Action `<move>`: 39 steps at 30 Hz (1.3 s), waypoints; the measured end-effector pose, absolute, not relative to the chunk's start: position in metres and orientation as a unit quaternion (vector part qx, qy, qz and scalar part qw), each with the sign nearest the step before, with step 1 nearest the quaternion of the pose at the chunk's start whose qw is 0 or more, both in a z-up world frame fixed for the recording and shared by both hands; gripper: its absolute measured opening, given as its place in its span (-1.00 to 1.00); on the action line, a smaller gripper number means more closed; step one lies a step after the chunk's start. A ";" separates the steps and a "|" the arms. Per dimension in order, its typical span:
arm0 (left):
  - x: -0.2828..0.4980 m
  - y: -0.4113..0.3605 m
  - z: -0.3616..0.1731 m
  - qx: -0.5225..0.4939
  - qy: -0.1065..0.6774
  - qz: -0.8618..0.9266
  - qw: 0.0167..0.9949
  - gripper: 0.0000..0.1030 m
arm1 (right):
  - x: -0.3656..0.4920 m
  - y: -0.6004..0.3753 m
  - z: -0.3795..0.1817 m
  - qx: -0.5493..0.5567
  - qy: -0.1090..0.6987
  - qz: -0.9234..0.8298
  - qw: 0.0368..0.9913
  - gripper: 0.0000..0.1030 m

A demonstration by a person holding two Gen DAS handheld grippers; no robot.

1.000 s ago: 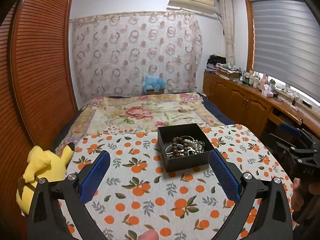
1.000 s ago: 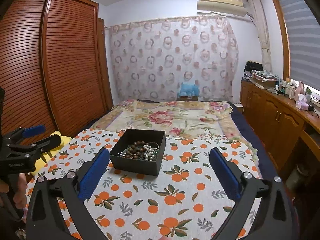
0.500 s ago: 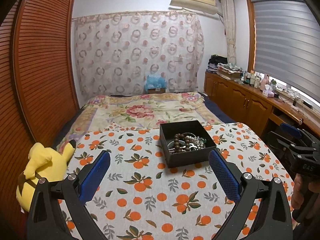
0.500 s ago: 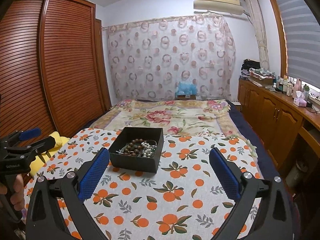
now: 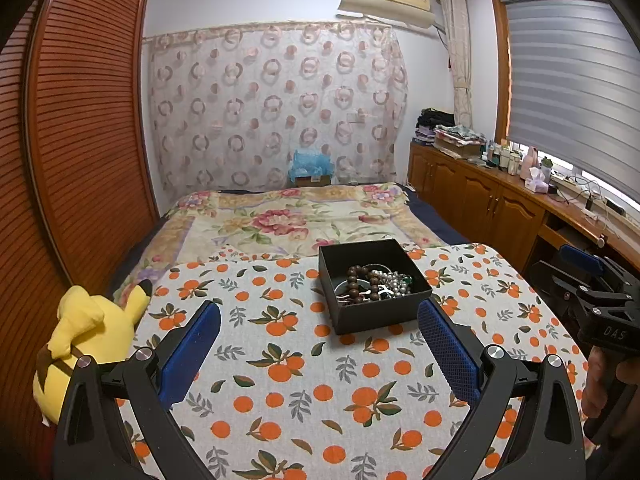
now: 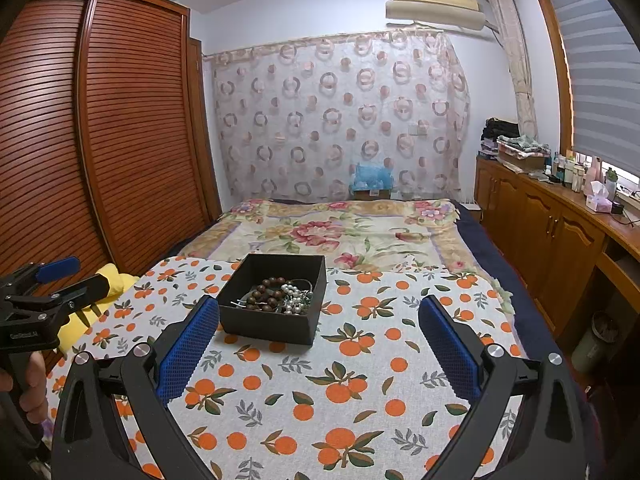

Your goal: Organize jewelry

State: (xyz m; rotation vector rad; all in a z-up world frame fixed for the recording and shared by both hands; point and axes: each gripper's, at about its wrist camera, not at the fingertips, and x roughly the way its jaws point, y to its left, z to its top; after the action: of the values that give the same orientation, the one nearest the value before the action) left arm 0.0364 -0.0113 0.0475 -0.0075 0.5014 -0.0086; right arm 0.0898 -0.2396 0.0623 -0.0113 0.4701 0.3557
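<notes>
Left wrist view, nearest ground: the left gripper [image 5: 319, 350] hangs above the cloth with its two blue-padded fingers [image 5: 195, 344] spread wide and nothing between them. Beneath it lies a white tablecloth printed with oranges and green leaves [image 5: 280, 392], spread over a flat surface. At the far right edge of the same view the right gripper [image 5: 588, 276] shows side-on, gripped by a hand [image 5: 600, 384]; its jaws also stand apart and empty. Right wrist view confirms this: the right gripper [image 6: 319, 350] has its blue mesh pads [image 6: 450, 350] set wide, holding nothing, while the left gripper [image 6: 60, 276] appears at the near left edge, likewise parted. Further out, a square black open-topped box [image 5: 380, 316] rests on the cloth, right of centre in the left view and left of centre in the right view [image 6: 268, 322]; it is apart from both grippers. Inside it sits a tangled heap of jewelry: a dark brown wooden bead bracelet [image 5: 358, 286] toward the left, pale pearl-like and silver-toned strands [image 5: 394, 280] toward the right, touching one another. Individual pieces beyond these cannot be separated. At the near left, off the cloth's edge, a yellow plush toy [image 5: 88, 332] lies against a slatted brown wooden wardrobe [image 5: 84, 128]. Beyond the cloth, a bed with a floral blanket [image 5: 288, 220] extends to a curtain with a ring pattern [image 5: 276, 108]. Wooden cabinets [image 5: 480, 204] line the right wall.
</notes>
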 end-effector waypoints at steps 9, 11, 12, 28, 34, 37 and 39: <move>0.036 -0.012 0.047 -0.003 0.249 -0.004 0.969 0.85 | 0.090 -0.239 0.062 -0.005 0.232 0.175 0.957 0.95; 0.036 -0.012 0.047 -0.004 0.249 -0.004 0.968 0.85 | 0.090 -0.240 0.062 -0.005 0.232 0.176 0.957 0.95; 0.036 -0.012 0.047 -0.004 0.249 -0.004 0.969 0.85 | 0.090 -0.240 0.061 -0.005 0.232 0.176 0.957 0.95; 0.034 -0.013 0.046 -0.004 0.251 -0.005 0.968 0.85 | 0.091 -0.240 0.056 -0.005 0.234 0.175 0.956 0.95; 0.034 -0.013 0.046 -0.003 0.250 -0.005 0.968 0.85 | 0.090 -0.240 0.052 -0.005 0.235 0.175 0.956 0.95; 0.034 -0.013 0.046 -0.003 0.249 -0.005 0.968 0.85 | 0.090 -0.240 0.054 -0.005 0.235 0.175 0.956 0.95; 0.034 -0.014 0.046 -0.003 0.250 -0.005 0.968 0.85 | 0.090 -0.240 0.054 -0.005 0.235 0.175 0.956 0.95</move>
State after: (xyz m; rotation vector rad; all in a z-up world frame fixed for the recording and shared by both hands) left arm 0.0339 -0.0137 0.0456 -0.0055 0.5046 -0.0095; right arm 0.0904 -0.2398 0.0539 -0.0093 0.4766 0.3559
